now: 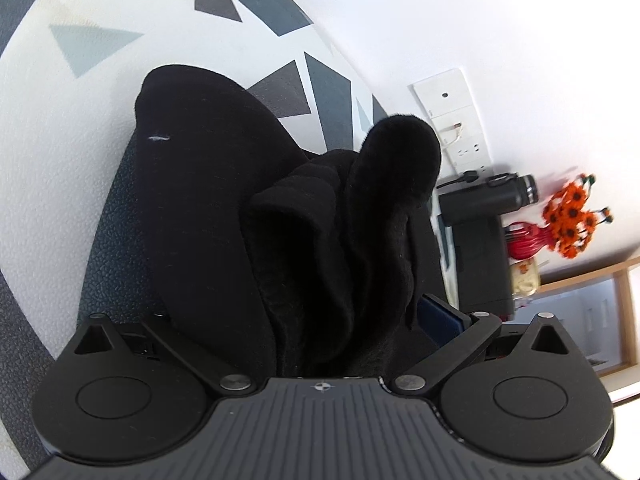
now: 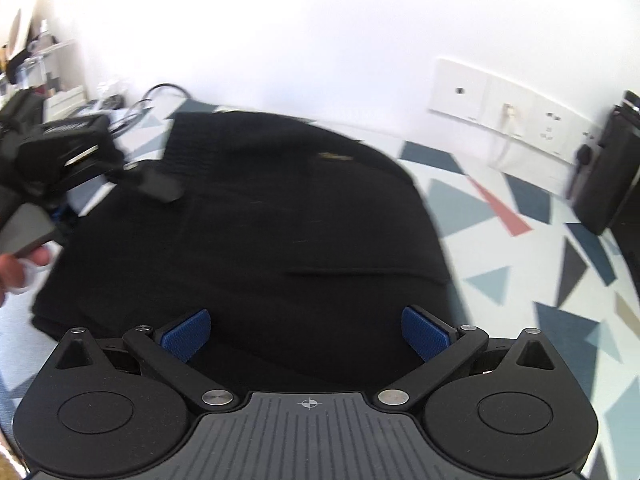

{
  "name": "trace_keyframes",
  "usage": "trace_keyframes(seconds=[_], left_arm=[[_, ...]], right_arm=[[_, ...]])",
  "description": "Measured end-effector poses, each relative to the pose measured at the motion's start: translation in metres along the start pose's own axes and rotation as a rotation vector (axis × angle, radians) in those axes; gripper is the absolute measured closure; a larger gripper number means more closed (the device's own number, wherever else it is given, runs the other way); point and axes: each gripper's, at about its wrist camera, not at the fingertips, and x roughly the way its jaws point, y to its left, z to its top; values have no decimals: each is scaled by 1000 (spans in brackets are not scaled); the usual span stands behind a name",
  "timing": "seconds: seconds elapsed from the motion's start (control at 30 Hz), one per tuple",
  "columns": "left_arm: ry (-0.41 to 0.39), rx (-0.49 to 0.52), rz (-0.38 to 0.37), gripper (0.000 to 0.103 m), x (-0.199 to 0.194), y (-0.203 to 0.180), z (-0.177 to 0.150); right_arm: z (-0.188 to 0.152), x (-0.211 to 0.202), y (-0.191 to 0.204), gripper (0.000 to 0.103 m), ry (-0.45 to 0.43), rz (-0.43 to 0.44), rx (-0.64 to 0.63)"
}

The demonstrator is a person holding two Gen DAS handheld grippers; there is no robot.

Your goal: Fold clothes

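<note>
Black garment (image 2: pixel 248 216) lies spread on the patterned table (image 2: pixel 520 280), one bunched part raised by the left gripper (image 1: pixel 344 312), fingers closed on it. Right gripper (image 2: pixel 306 334) gapes wide, empty, above the near edge. Advise keeping the lifted cloth taut.

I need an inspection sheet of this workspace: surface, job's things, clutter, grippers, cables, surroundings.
Surface: white cloth with grey, blue and red triangles.
Job's things: black garment, partly flat, a bunched part lifted.
Clutter: black box, dark flask, red vase of orange flowers.
Grippers: left gripper shut on the garment; right gripper open above it.
Cables: black loops at the far edge.
Surroundings: white wall, socket panel.
</note>
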Motion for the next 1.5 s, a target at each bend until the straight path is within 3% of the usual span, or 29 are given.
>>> trace_keyframes(seconds=[0.23, 0.43, 0.67, 0.77, 0.93, 1.33, 1.5], left_arm=[[7, 173, 188, 0, 12, -35, -12], [-18, 188, 233, 0, 12, -42, -20], [-10, 178, 261, 0, 14, -45, -18], [-17, 176, 260, 0, 16, -45, -18], [-23, 175, 279, 0, 17, -48, -19], [-54, 179, 315, 0, 19, -52, -24], [-67, 180, 328, 0, 20, -54, -27]], right_arm=[[-10, 13, -84, 1, 17, 10, 170], [-13, 46, -131, 1, 42, 206, 284], [-16, 46, -151, 1, 38, 393, 362], [-13, 49, -163, 1, 18, 394, 414], [-8, 77, -167, 1, 82, 414, 480], [11, 99, -157, 1, 147, 492, 338], [14, 105, -163, 1, 162, 546, 348]])
